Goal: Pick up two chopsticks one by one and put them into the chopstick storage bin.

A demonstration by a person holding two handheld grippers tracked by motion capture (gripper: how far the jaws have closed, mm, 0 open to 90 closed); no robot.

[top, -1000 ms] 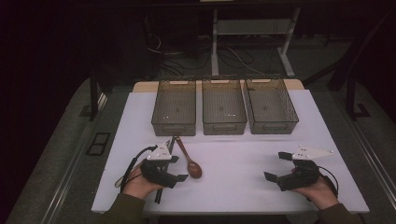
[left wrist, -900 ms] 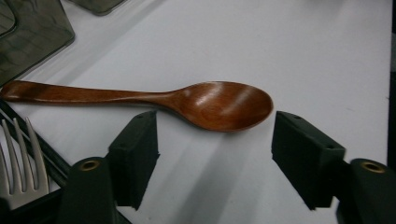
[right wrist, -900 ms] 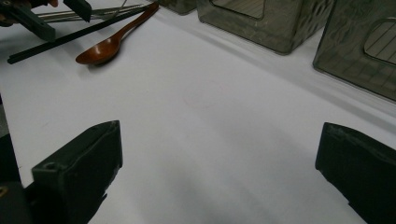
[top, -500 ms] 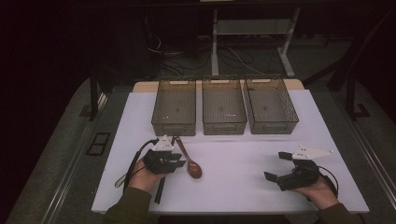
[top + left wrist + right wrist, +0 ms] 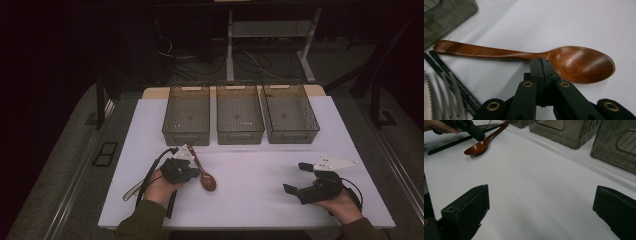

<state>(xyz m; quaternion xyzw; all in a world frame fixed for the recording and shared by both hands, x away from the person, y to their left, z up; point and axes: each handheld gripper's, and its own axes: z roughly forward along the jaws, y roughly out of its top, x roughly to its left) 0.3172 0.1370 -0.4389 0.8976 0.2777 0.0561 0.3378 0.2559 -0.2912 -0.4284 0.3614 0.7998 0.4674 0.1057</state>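
Left gripper (image 5: 541, 61): my jaws have just been closing and now meet tip to tip, pads pressed flat together with nothing between them, right at the neck of the wooden spoon (image 5: 529, 58).
Spoon: lying flat on the white table (image 5: 260, 170), bowl up, handle pointing toward the left bin (image 5: 186, 115); in the high view it sits just beside my left gripper (image 5: 192, 172).
Grip check: from the left gripper view the tips sit against the near edge of the neck, not around it, so I'd call this a clench on air, not a catch.
Other cutlery: fork (image 5: 447, 100) and black chopsticks (image 5: 454, 82) lie just beside the spoon handle, untouched.
Right gripper (image 5: 541, 212): jaws spread wide, hovering over bare table, well apart from the spoon (image 5: 482, 141).
Bins: all three (image 5: 240, 112) look empty.
Progress: nothing sorted yet, I reckon; the spoon pickup is the step in hand.
Left to do: reopen, straddle the neck, lift, carry to a bin, then the fork and chopsticks.
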